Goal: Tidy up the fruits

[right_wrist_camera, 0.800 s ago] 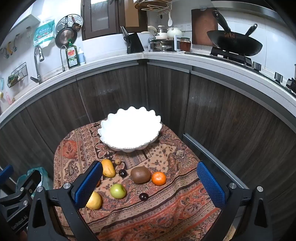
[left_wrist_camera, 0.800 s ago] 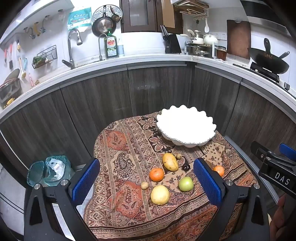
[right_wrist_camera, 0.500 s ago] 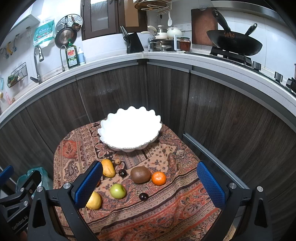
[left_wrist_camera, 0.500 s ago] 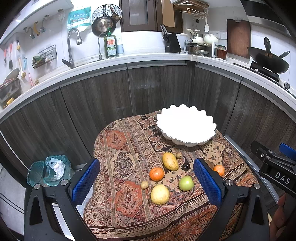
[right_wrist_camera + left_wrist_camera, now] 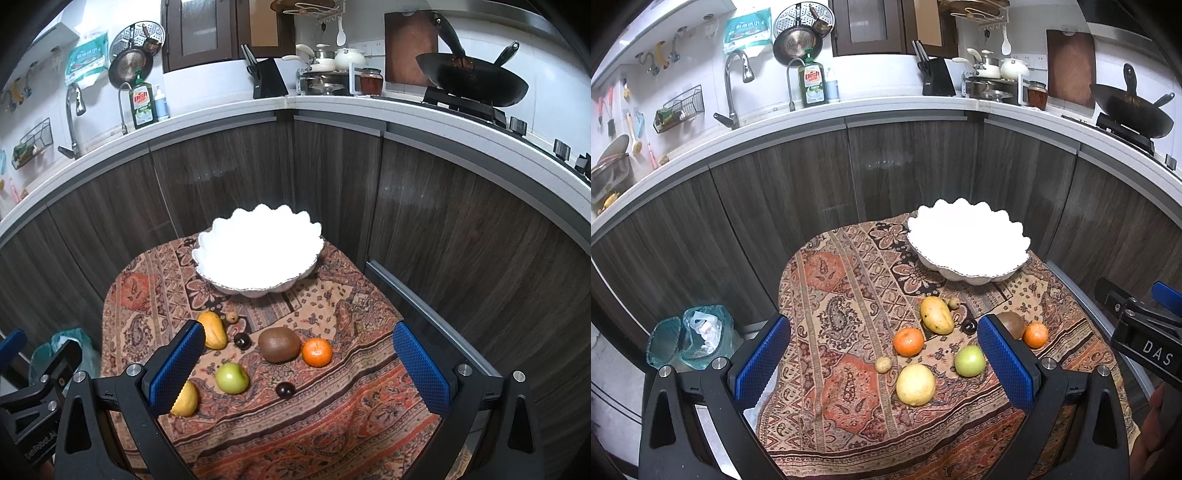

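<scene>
"Dish" can be read on the green soap bottle (image 5: 812,83) at 11 o'clock on the counter; "DAS" is printed on the right gripper's body as seen at 3 o'clock in the left cam, and "GenRobot.AI" on the left gripper's body at 8 o'clock in the right cam.

Left gripper (image 5: 882,363) is held wide open w/ nothing in it, blue ribbed pads. Right gripper (image 5: 299,365) is likewise spread open, nothing gripped.

Fruits are laid on a paisley cloth (image 5: 849,398), all outside the bowl (image 5: 967,242), which is white, scalloped-rim, sat at 12 o'clock of the cloth. In front of it: mango (image 5: 936,314), tiny brown fruit (image 5: 954,303) just beside it, dark plum (image 5: 242,339), kiwi (image 5: 279,344), mandarin (image 5: 317,352) touching or nearly touching the kiwi, green apple (image 5: 232,377), 2nd plum (image 5: 285,390), another mandarin (image 5: 908,341), lemon (image 5: 915,384), small tan fruit (image 5: 883,364).

The kiwi is partly blocked by the left gripper's pad in the left cam; the lemon is half hidden by a pad in the right cam.

Also seen: wok (image 5: 472,81) at 2 o'clock, knife block (image 5: 267,79), bin w/ bag (image 5: 698,336) at 9 o'clock, dark wood-grain cabinets.
</scene>
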The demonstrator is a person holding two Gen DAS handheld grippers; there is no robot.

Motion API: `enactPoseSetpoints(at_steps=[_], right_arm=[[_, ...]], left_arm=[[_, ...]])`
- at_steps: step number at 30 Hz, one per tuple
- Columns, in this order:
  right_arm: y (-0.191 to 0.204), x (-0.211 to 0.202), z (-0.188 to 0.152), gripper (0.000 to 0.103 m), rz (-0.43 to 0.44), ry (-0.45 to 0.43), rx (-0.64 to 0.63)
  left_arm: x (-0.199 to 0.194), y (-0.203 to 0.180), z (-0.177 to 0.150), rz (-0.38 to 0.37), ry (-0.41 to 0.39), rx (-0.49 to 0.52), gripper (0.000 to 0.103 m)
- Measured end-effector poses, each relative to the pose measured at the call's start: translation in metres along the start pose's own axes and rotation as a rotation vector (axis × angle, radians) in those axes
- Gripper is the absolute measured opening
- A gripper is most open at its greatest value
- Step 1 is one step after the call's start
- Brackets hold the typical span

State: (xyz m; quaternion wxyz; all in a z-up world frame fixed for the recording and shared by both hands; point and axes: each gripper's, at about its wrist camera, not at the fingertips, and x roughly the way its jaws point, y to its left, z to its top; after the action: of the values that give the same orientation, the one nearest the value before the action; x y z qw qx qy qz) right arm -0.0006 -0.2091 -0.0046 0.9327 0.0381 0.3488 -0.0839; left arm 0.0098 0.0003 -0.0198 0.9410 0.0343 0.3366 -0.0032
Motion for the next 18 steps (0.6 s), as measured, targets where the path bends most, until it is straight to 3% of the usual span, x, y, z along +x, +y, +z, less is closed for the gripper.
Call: enactPoseSetpoints(at_steps=[18], right_arm=[[0.002, 0.050, -0.018, 0.103, -0.027, 0.054, -0.024]], left_arm=[[0.054, -0.005, -0.022, -0.018, 0.093, 0.022, 0.102]])
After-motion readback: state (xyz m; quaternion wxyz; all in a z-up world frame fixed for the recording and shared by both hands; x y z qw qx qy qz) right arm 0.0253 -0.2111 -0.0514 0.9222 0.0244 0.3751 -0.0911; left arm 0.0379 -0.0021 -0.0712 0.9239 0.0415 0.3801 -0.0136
